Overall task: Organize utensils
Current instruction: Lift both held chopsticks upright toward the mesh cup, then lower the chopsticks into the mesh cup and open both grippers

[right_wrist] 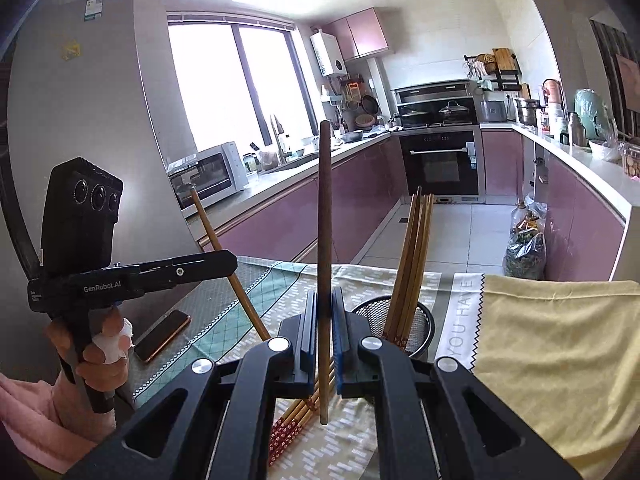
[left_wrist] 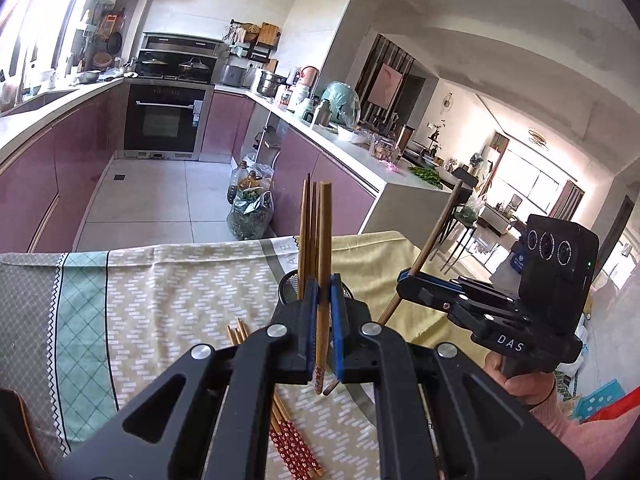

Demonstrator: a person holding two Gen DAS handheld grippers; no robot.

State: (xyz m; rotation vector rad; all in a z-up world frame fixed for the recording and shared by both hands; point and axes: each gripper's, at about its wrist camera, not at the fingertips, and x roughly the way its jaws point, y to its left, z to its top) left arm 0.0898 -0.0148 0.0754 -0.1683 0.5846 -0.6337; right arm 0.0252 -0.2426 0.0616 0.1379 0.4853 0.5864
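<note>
Left gripper (left_wrist: pixel 324 292) clamped on one chopstick (left_wrist: pixel 323 240), right gripper (right_wrist: pixel 325 308) clamped on a darker stick (right_wrist: pixel 325 216), mesh holder (right_wrist: pixel 420 320) with upright chopsticks (right_wrist: pixel 412 264) just behind, loose chopsticks (left_wrist: pixel 292 444) on the tablecloth (left_wrist: pixel 160 280), what looks like a phone (right_wrist: pixel 162 336) at the left.

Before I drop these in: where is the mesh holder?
On the tablecloth, the black mesh holder stands just right of the right gripper, chopsticks inside.

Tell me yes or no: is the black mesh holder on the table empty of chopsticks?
No. In the right wrist view several wooden chopsticks already stand upright inside the black mesh holder on the tablecloth.
</note>
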